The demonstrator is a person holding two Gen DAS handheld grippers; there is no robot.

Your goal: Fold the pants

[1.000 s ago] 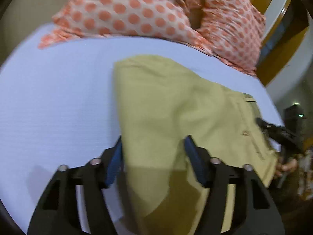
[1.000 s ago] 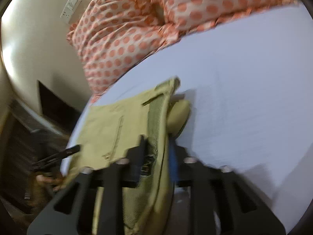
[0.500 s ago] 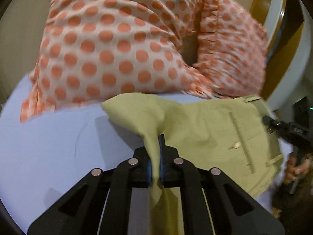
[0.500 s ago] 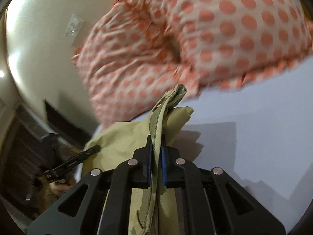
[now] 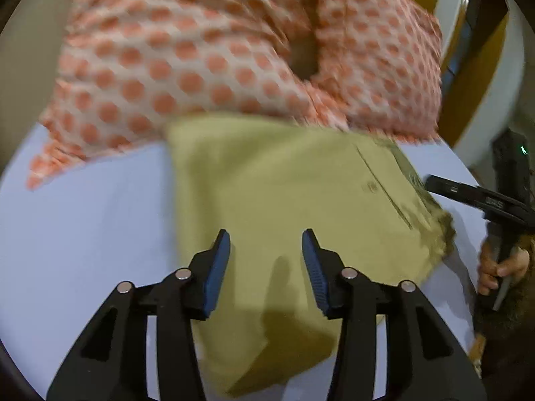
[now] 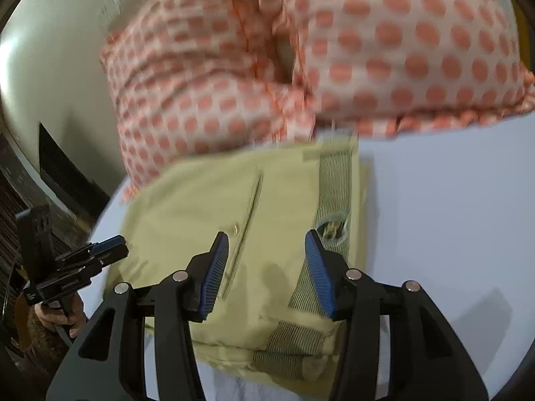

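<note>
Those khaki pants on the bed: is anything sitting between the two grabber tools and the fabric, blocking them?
Nothing visible does. The left gripper and the right gripper are both open right above the folded pants, with only air between. The spotted pillows lie along the far edge of the pants, beyond the grippers.

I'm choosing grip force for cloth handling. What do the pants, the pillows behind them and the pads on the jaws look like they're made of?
The pants look like matte woven cotton twill in khaki, with a stitched pocket seam and a ribbed inner waistband.

The pillows look like thin, soft printed fabric with orange dots; it wrinkles and has a frilled edge.

The pads look like blue ridged rubber or soft plastic, set in black hard-plastic fingers.
</note>
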